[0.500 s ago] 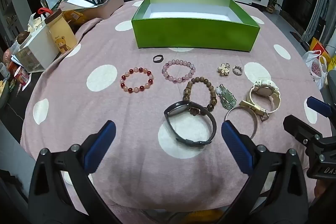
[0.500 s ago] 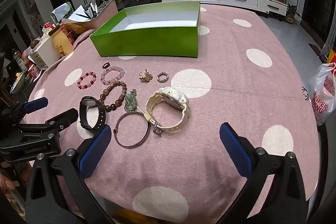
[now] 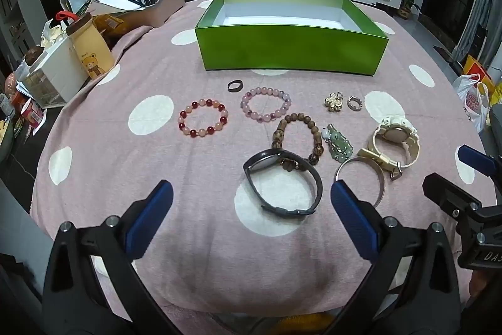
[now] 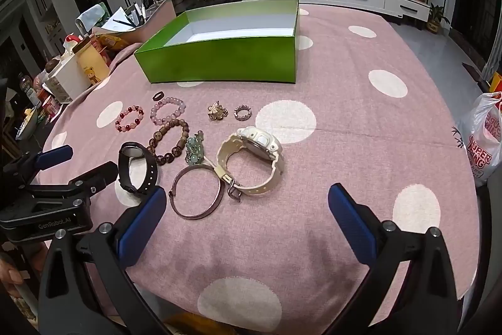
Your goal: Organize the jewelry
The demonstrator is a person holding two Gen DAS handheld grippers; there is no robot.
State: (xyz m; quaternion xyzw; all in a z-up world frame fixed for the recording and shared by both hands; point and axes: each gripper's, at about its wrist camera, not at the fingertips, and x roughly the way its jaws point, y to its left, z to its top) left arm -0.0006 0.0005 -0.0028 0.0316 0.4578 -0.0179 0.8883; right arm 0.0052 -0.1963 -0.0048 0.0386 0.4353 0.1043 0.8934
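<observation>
**Hovering over laid-out jewelry, both tongs spread wide and holding nothing**

Left tongs (image 3: 251,218): blue pads far apart at the bottom of the left wrist frame, nothing between them. The black watch (image 3: 284,182) lies on the table (image 3: 94,178) just above the gap, at lower centre. Right tongs (image 4: 246,220): likewise wide apart and unloaded, bottom of the right wrist frame; the metal bangle (image 4: 196,192) sits just above the left pad, touching the cream watch (image 4: 254,160) at its buckle.

Centre of the frame: red-and-pink bead bracelet (image 3: 202,119), lilac bead bracelet (image 3: 266,104), wooden bead bracelet (image 3: 298,137), green jade pendant (image 3: 339,143), gold brooch (image 3: 333,101), small ring (image 3: 354,102), dark band (image 3: 235,85). Green box (image 3: 291,51) stands open at upper centre, beyond all the pieces.
</observation>
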